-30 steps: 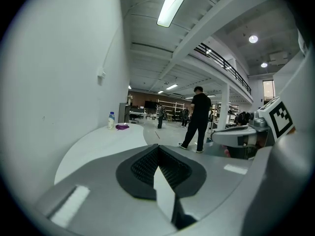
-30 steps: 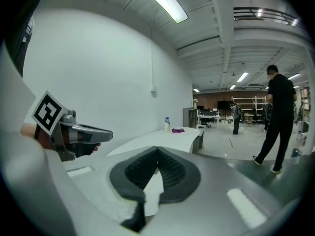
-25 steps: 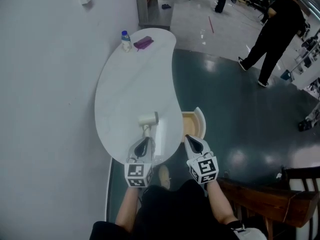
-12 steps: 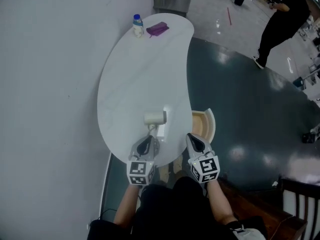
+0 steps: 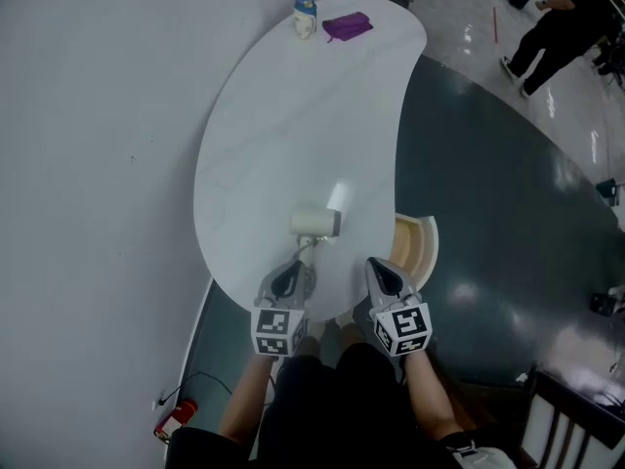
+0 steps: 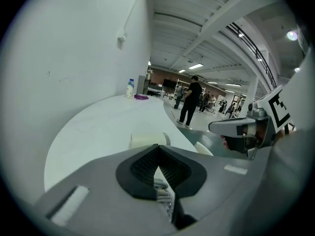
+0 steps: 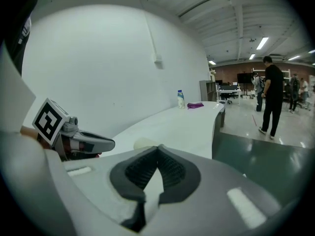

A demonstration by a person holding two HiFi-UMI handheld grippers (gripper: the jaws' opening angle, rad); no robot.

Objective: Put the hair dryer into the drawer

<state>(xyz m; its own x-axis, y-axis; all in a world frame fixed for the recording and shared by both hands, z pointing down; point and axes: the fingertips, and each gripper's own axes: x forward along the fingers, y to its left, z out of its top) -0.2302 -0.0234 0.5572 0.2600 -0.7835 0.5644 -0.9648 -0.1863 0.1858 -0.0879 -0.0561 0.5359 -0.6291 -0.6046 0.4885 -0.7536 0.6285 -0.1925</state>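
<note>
A cream hair dryer point(image 5: 315, 222) lies on the near end of the white curved table point(image 5: 283, 135), its pale cord point(image 5: 302, 253) trailing toward me. My left gripper point(image 5: 286, 282) hovers over the table's near edge just behind that cord, jaws shut and empty. In the left gripper view the hair dryer point(image 6: 147, 139) sits right beyond the left gripper point(image 6: 158, 146). My right gripper point(image 5: 386, 277) is shut, holds nothing and hangs just off the table's edge, close to the open wooden drawer point(image 5: 416, 246). In the right gripper view the right gripper point(image 7: 158, 147) points along the table, the hair dryer point(image 7: 141, 142) just ahead.
A small bottle point(image 5: 305, 13) and a purple object point(image 5: 347, 25) stand at the table's far end. The white wall point(image 5: 88, 164) runs along the left. A person point(image 5: 562, 37) stands on the dark floor at the back right. A chair point(image 5: 576, 408) is at lower right.
Both grippers have sunk lower toward the table's near edge, side by side. The view has swung, so the table sits higher and more to the right. The hair dryer has not moved.
</note>
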